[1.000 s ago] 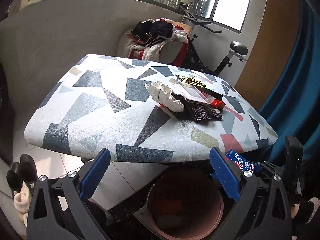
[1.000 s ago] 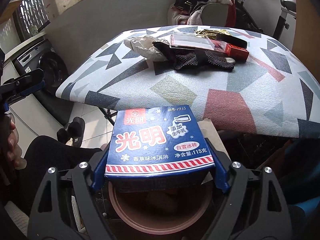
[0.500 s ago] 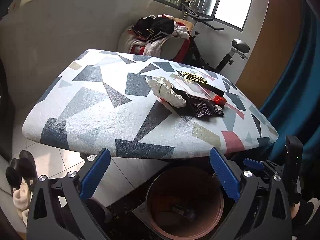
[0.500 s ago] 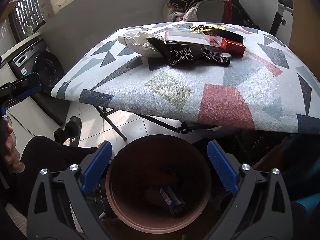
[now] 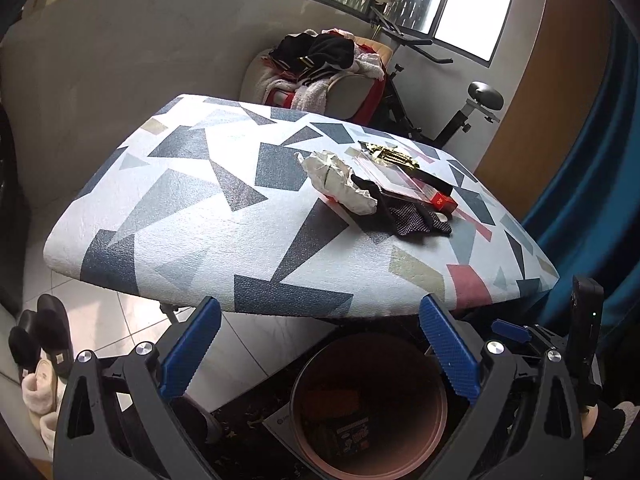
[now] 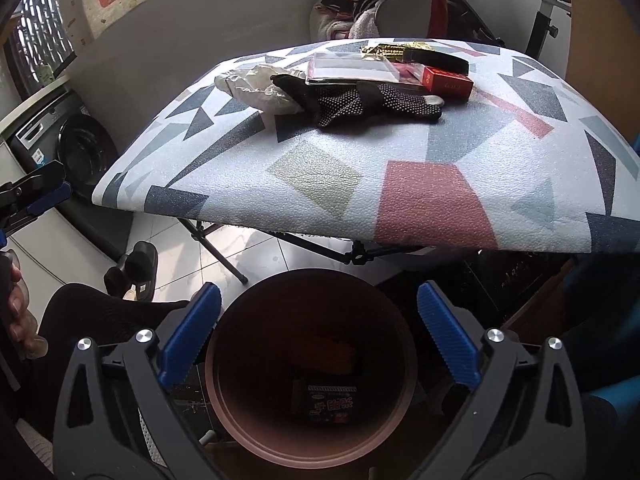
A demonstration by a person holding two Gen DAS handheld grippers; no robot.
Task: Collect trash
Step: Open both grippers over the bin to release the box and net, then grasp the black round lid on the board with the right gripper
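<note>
My right gripper (image 6: 318, 296) is open and empty, directly above a brown round bin (image 6: 256, 320) on the floor. A blue ice-cream box (image 6: 332, 402) lies at the bottom of the bin. My left gripper (image 5: 320, 304) is also open and empty, beside the bin (image 5: 420, 360) at the table's near edge. On the patterned table (image 6: 320, 176) lie a crumpled white paper (image 6: 256, 88), a black dotted glove (image 6: 360, 104), a clear plastic packet (image 6: 348, 68), a red box (image 6: 448, 80) and a gold wrapper (image 6: 392, 50).
A washing machine (image 6: 80, 152) stands at the left. Slippers (image 5: 44, 336) lie on the tiled floor. A chair piled with clothes (image 5: 320, 64) and an exercise bike (image 5: 460, 112) are behind the table. A blue curtain (image 5: 592, 160) hangs at the right. A person's leg (image 6: 100, 320) is beside the bin.
A second ago the blue ice-cream box sat between the right gripper's jaws. The jaws widened and the box fell into the bin. The left gripper stayed put.
</note>
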